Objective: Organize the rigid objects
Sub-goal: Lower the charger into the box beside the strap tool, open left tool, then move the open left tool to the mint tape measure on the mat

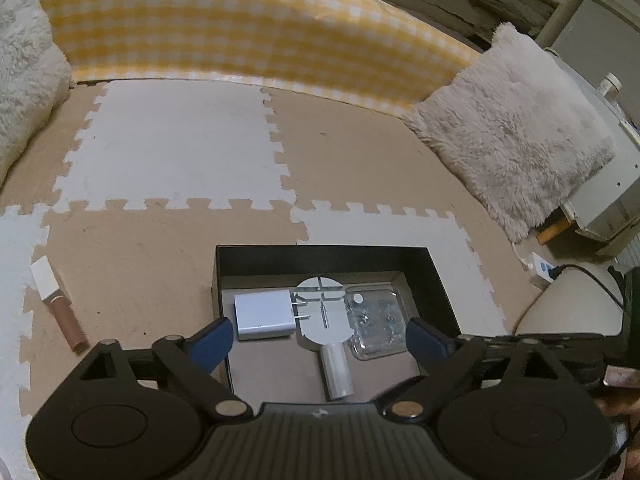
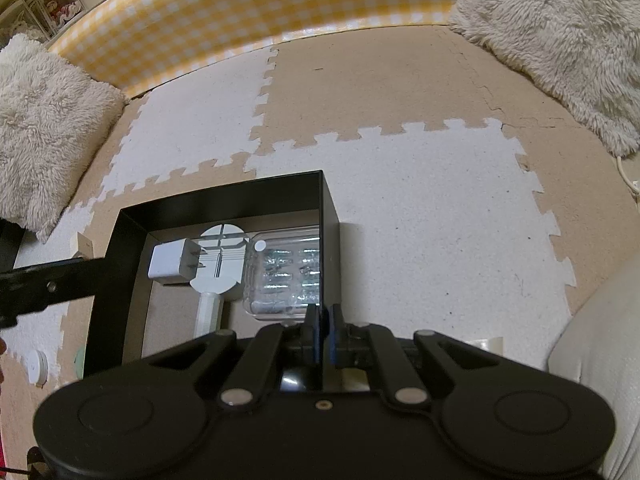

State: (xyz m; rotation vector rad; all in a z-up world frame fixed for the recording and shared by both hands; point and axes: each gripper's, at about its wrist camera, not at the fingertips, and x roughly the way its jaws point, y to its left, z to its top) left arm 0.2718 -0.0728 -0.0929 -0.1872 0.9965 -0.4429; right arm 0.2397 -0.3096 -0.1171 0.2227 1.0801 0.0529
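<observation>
A foam puzzle mat (image 1: 180,152) of white and tan tiles is covering the floor, and on it a black box (image 1: 320,256) is sitting open; every place below is given from that box. Beyond its far wall a yellow checked cushion wall (image 1: 240,36) is running across the scene. A shaggy cream pillow (image 1: 516,128) is lying beyond the box and to its right, and another shaggy pillow (image 2: 48,128) is lying beyond it to the left.

Inside the box, three things are resting side by side along the far wall. A clear plastic case (image 1: 374,322) holding small metal parts is lying by the right wall. A round white tool with a short handle (image 1: 326,320) is lying in the middle, touching the case's left edge, its handle pointing toward the near wall. A white charger plug (image 1: 264,316) is lying left of the tool, its prongs reaching over the tool's disc.

The left gripper (image 1: 320,340) is hovering over the box's near part with its jaws spread wide and nothing between them. The right gripper (image 2: 325,316) is pinching the box's right wall, its blue pads pressed on either side of it.

Outside the box, well to its left, a rose-gold tube with a white cap (image 1: 58,304) is lying on the mat.
</observation>
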